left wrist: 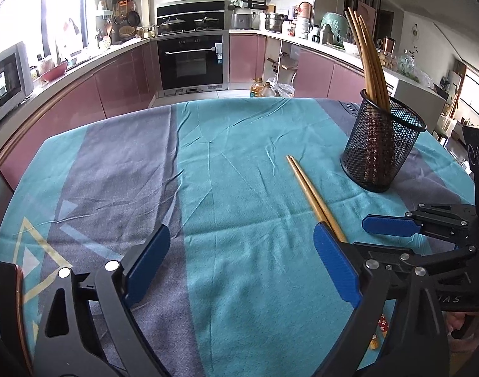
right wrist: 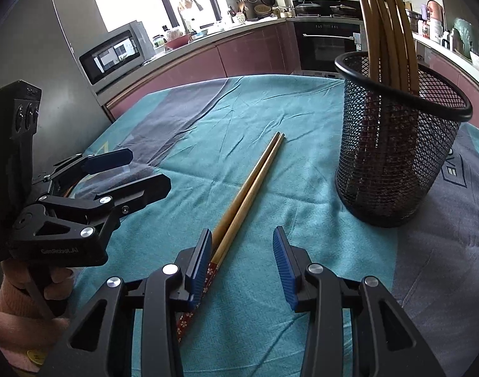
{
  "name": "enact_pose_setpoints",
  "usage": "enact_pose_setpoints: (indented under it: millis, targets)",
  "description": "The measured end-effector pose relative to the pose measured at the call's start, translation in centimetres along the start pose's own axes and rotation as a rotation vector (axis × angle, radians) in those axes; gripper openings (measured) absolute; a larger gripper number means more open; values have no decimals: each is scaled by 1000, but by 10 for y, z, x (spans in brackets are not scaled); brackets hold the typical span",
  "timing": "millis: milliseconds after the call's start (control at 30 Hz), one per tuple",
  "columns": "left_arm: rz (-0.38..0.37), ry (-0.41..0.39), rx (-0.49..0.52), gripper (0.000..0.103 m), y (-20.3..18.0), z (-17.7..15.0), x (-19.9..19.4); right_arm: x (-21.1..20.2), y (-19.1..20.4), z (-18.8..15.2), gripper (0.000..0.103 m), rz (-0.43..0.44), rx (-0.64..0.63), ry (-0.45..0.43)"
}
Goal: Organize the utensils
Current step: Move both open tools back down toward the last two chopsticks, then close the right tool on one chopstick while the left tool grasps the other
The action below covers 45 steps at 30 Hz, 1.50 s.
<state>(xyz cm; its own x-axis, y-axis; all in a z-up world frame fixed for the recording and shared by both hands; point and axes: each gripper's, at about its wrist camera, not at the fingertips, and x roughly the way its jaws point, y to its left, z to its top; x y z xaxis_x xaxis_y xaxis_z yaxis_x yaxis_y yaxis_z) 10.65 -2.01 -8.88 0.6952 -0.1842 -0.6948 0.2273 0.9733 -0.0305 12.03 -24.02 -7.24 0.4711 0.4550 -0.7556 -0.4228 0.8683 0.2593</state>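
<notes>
- Bamboo-coloured pair of chopsticks (right wrist: pixel 250 188) lies flat on the teal cloth (left wrist: pixel 239 251) covering the surface, near its middle, tips toward the far edge, patterned red handles toward us.
- Black mesh holder (right wrist: pixel 396 163) stands upright toward the far right corner, near the loose pair but not touching it. We count several chopsticks (left wrist: pixel 369 62) already standing in it.
- Right gripper (right wrist: pixel 242 270): jaws apart, holding nothing; its left pad sits just beside the handle end of the loose pair, possibly over it.
- Left gripper (left wrist: pixel 239 270): jaws wide apart, empty, above bare cloth at the near edge.
- Progress, our judgement: mostly done. Most sticks are stowed; we see only this one pair left out.
- Remaining: close on the pair, lift, drop it into the holder.
</notes>
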Motion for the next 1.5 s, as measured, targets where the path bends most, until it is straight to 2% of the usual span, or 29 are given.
enact_pose_setpoints:
  millis: [267,433,733,1067,1233,1367,1500]
  targets:
    - [-15,10,6,87,-2,-1,3,2,1,-1,33,-25,-8,10]
    - [-30,14,19,86,-6,-2,3,0,-5,-1,27,-23,18,14]
    - [-80,41,59,81,-21,-3,9,-4,-18,-1,25,-19,51,22]
    - [-164,107,112,70,-43,-9,18,-1,-25,6,25,-8,49,34]
    - [-157,144,127,55,-52,-10,27,1,-31,8,23,1,59,35]
    - [-147,152,124,50,-51,-10,29,2,-31,10,23,-7,53,37]
    - [-147,157,121,51,-52,-7,32,5,-29,13,23,-22,40,37]
